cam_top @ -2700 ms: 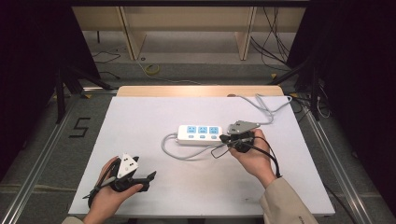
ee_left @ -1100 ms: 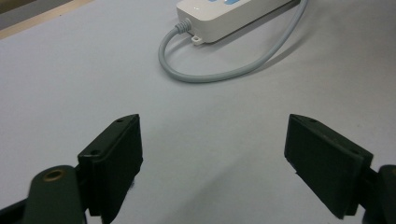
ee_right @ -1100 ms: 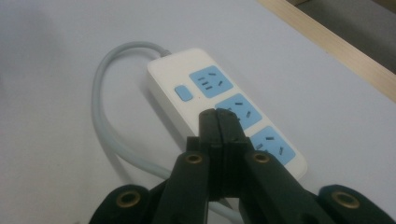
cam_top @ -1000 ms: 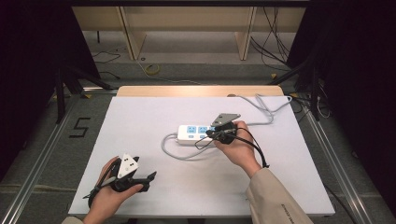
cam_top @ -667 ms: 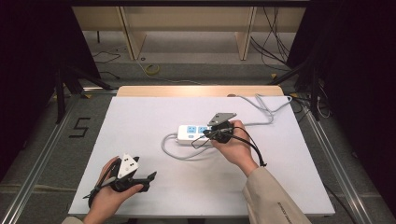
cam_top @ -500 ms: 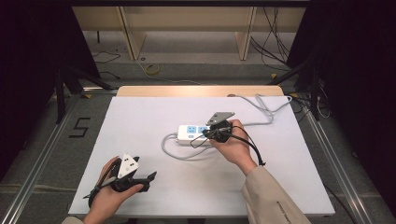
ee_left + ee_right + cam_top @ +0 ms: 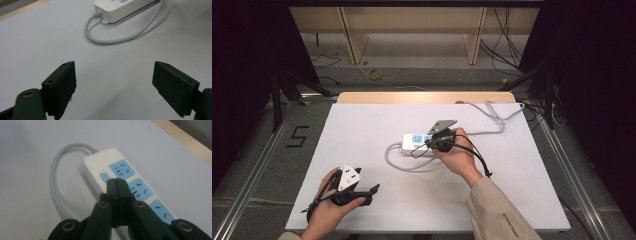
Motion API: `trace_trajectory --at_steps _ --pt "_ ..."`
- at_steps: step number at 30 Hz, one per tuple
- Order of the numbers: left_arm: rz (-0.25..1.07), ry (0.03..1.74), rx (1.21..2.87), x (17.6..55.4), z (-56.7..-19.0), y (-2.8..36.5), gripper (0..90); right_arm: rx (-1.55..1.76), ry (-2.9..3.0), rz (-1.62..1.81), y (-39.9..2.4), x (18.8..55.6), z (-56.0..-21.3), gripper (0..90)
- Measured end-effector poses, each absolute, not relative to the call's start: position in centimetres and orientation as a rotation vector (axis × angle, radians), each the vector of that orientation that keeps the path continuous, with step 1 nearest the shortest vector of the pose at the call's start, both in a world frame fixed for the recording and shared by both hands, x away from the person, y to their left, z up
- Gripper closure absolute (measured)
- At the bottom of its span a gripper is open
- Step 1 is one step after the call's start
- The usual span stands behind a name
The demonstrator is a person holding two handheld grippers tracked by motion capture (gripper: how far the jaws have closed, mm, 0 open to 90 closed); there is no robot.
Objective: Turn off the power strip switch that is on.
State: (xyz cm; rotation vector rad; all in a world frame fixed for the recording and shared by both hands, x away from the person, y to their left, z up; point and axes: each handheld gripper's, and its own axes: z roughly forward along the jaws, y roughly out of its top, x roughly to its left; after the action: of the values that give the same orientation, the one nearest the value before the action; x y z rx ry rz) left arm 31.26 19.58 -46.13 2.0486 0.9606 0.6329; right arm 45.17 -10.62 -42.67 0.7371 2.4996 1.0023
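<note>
A white power strip [image 7: 414,143] with blue sockets lies mid-table, its grey cable [image 7: 399,162] looping off the left end. In the right gripper view the strip [image 7: 100,167] has a small blue switch [image 7: 104,177] beside the first socket. My right gripper [image 7: 116,181] is shut, jaws pressed together with nothing between them, its tips just over the strip next to that switch. From above, the right gripper [image 7: 430,142] sits over the strip's right half. My left gripper [image 7: 113,80] is open and empty above bare table; it rests near the front left [image 7: 369,192].
The white table [image 7: 362,130] has a wooden strip along its far edge. A second stretch of grey cable [image 7: 494,117] runs from the strip's right end off the back right corner. Black trailing cables [image 7: 474,152] loop beside the right hand.
The right hand moved left from the strip's right end over its middle, then held nearly still. The left hand stayed put.
</note>
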Motion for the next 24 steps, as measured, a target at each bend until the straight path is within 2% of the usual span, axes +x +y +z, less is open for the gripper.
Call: trace_trajectory --at_steps 24 --pt "0.629 0.957 2.048 31.3 -46.2 19.5 19.3 0.763 2.543 0.984 -8.5 46.8 -44.0 90.0"
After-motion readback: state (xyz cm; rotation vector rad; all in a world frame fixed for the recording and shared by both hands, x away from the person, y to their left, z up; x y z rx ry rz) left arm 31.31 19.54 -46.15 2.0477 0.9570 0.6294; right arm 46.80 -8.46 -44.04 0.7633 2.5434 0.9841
